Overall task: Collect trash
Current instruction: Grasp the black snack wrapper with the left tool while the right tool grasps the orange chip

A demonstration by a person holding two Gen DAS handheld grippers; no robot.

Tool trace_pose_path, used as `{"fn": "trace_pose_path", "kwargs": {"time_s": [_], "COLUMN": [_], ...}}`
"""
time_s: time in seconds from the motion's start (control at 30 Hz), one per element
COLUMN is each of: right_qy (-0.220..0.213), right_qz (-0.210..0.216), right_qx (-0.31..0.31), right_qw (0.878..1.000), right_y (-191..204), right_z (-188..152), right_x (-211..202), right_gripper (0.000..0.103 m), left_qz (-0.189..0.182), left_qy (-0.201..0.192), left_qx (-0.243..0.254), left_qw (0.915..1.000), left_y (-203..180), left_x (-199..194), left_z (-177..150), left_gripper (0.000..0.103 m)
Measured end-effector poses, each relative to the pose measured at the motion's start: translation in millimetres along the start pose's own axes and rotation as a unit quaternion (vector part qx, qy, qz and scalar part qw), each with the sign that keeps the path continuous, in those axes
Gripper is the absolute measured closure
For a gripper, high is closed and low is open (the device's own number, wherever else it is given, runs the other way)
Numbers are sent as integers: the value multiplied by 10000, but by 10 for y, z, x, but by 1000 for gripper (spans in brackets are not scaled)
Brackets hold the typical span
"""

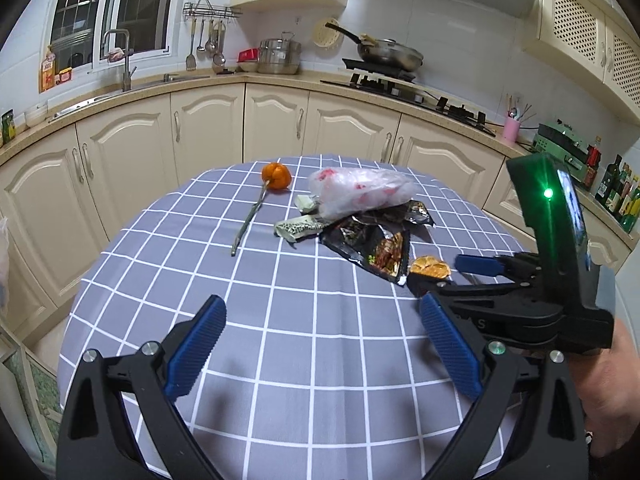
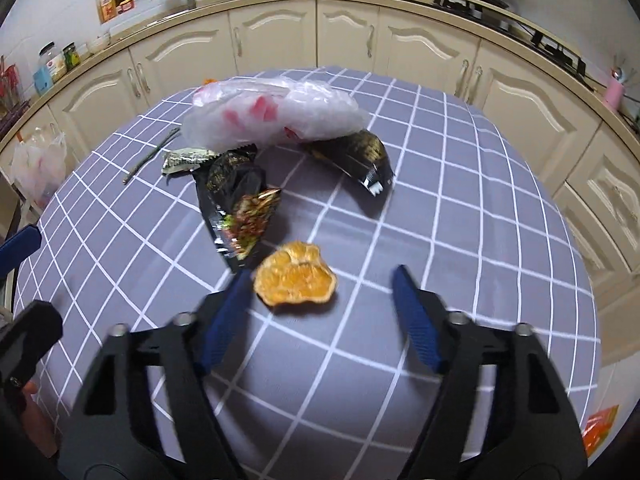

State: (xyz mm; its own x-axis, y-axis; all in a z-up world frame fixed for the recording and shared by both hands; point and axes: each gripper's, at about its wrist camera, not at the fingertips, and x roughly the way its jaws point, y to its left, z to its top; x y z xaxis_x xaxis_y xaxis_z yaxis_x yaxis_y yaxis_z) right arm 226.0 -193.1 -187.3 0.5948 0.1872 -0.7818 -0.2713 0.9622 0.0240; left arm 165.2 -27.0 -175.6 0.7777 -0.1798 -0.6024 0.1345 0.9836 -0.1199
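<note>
Table point(image 1: 320, 360) stands before a curved run of kitchen cabinets point(image 1: 208, 128).

On the table, far side: whole tangerine point(image 1: 276, 176) at left, plastic bag point(image 1: 360, 190) to its right. A stem point(image 1: 250, 216) runs from the tangerine toward the near edge.

Middle: small wrapper point(image 1: 298, 230) left of two snack wrappers point(image 1: 372, 246), which lie partly under the bag's near edge.

Nearer, right of the front wrapper: orange peel point(image 2: 294, 278), flat on the cloth, just beside the wrapper's corner.

Right gripper point(image 2: 320, 292) lies around the peel's near side; left gripper point(image 1: 320, 356) hangs over bare cloth nearer still.

On the counter behind: sink tap point(image 1: 124, 56) left, pots point(image 1: 280, 56) centre, stove with pan point(image 1: 388, 54) right.
</note>
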Motion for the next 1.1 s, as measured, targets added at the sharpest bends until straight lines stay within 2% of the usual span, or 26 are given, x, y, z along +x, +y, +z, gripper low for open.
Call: {"fn": "trace_pose_path", "kwargs": {"time_s": [0.03,0.07,0.2,0.33,0.5,0.63,0.73,0.87,0.93,0.97,1.03,1.1], "right_qy": [-28,-36,-114,-333,-455,-442,-437,-461,-465,-468,-470,-490], "right_qz": [-8,23,30,49,306,331,604,618,647,658,660,623], "right_qx": [5,22,172,666,1360,1459,1759,1781,1804,1814,1814,1793], "right_qw": [10000,10000,9998,9972,9892,9878,9816,9810,9804,9801,9801,9806], "right_y": [-8,-17,-112,-355,-667,-693,-821,-841,-859,-860,-860,-854], "right_z": [-7,-7,-37,-99,-177,-182,-227,-241,-250,-254,-256,-264], "right_x": [-12,-13,-75,-203,-242,-234,-215,-237,-238,-241,-244,-261], "right_gripper": [62,64,64,64,64,64,64,64,64,64,64,64], "left_qz": [11,15,32,53,64,122,276,343,316,193,43,-180], "left_qy": [-1,-1,40,148,492,684,864,1185,1214,1239,1181,1148], "left_qx": [18,32,132,318,556,652,548,711,848,839,743,726], "left_qw": [10000,10000,9999,9994,9972,9955,9944,9898,9885,9885,9902,9906], "left_y": [-16,-22,-97,-235,-413,-521,-534,-644,-693,-697,-662,-653], "left_x": [13,16,95,250,584,836,1048,1268,1287,1292,1250,1206], "left_z": [6,14,65,125,239,344,435,463,454,456,456,451], "left_gripper": [7,7,7,7,7,7,7,8,30,47,57,87]}}
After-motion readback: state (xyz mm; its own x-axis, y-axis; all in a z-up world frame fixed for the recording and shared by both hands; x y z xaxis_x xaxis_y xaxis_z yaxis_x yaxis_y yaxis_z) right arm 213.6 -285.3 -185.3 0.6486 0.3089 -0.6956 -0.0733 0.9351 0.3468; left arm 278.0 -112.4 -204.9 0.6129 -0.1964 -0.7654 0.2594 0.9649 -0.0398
